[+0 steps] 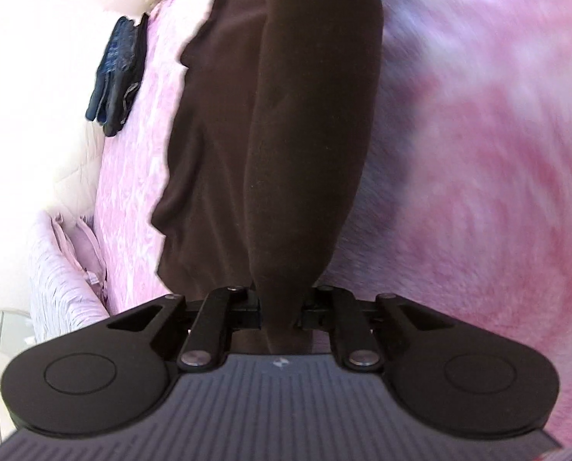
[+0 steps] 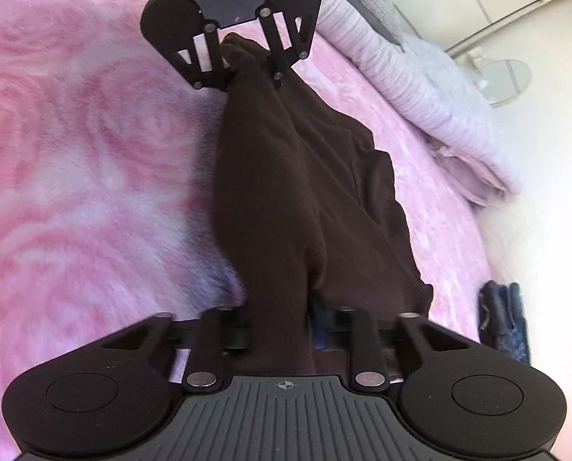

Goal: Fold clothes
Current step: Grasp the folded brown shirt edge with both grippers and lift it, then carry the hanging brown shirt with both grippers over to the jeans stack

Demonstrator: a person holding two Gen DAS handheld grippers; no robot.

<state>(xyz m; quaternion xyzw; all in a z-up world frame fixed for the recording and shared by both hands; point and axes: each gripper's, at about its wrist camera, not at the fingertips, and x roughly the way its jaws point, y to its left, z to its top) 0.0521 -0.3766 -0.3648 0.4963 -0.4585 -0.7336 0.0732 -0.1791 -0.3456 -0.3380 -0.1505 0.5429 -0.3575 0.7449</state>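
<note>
Garment: plain dark brown. Blanket: fluffy, pink-and-white rose swirls. Gloves at far left: dark navy, blue-speckled. Folded bedding: pale lilac, ribbed. Grippers: matte black.

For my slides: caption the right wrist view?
Both grippers pinch opposite ends of a dark brown garment over a pink blanket.

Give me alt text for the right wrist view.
The right gripper is shut on one end of a dark brown garment stretched across a pink blanket, and the left gripper clamps the far end. A folded pale quilt lies at the bed's right edge.
</note>
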